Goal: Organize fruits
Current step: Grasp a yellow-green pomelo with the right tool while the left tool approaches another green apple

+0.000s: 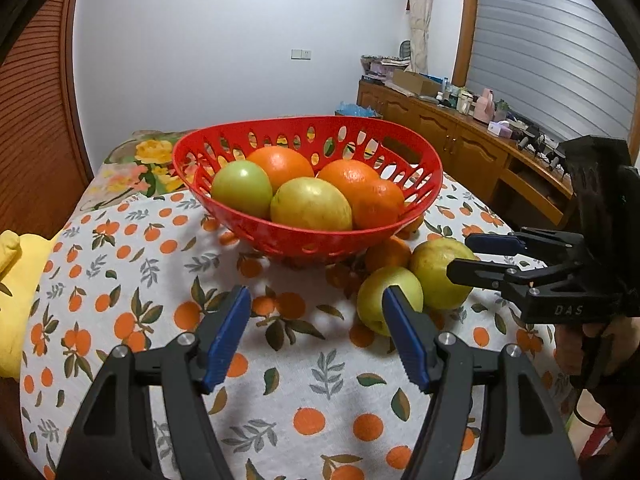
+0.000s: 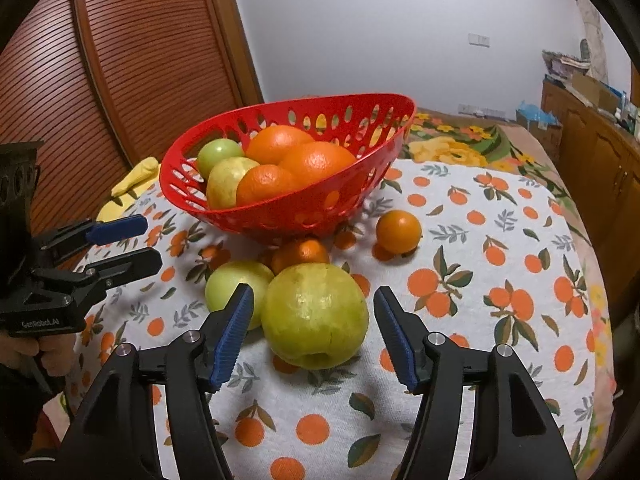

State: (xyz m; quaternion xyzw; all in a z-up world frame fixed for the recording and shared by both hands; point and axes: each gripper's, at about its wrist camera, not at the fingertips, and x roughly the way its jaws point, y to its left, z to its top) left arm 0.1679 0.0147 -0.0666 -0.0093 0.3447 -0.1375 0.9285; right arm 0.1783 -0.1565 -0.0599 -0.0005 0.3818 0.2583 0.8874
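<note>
A red perforated basket (image 1: 320,236) (image 2: 280,216) on the table holds several oranges and green fruits. Loose on the cloth in front of it lie a large yellow-green fruit (image 2: 316,316) (image 1: 436,272), a smaller green apple (image 2: 236,284) (image 1: 380,292), an orange (image 2: 302,254) (image 1: 386,254) against the basket's foot, and a second orange (image 2: 399,231) further right. My right gripper (image 2: 312,336) is open with its jaws on either side of the large fruit, apart from it. My left gripper (image 1: 316,336) is open and empty over the cloth, left of the green apple.
The table wears an orange-print cloth (image 1: 280,400). A yellow cloth (image 1: 16,280) lies at the table's left edge. A wooden louvred door (image 2: 140,60) stands behind on the left. A cluttered wooden sideboard (image 1: 460,136) runs along the right wall.
</note>
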